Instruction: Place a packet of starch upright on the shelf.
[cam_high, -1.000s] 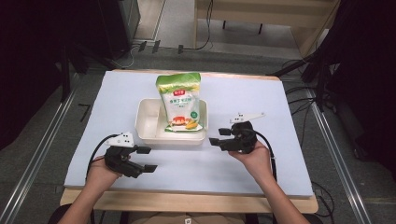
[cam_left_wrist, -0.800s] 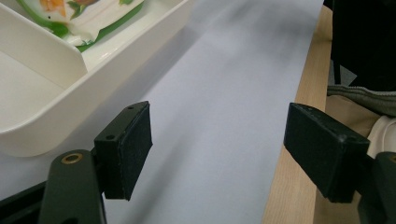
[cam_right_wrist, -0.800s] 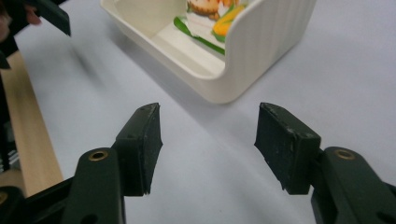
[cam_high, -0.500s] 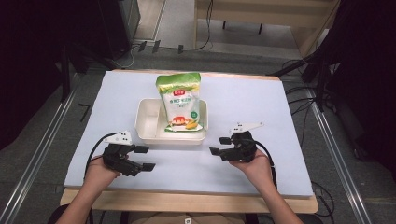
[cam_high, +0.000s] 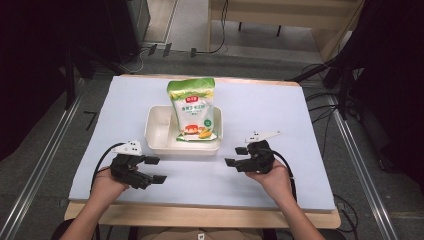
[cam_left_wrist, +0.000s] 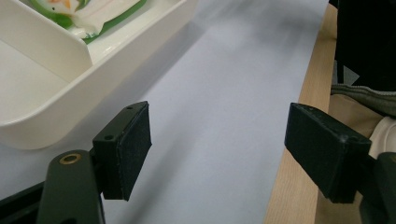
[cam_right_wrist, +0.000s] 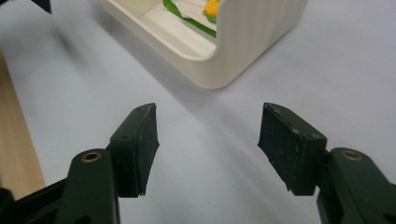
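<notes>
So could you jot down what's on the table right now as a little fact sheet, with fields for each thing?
surface: pale blue mat on a wooden table
container: white tray, near the middle of the mat
contents: green and white bag, leaning upright in the tray's right part
left gripper: fingers open, holding nothing, near the mat's front edge
right gripper: fingers open, holding nothing, just right of the tray's front corner
contact: neither gripper touches the tray or bag
</notes>
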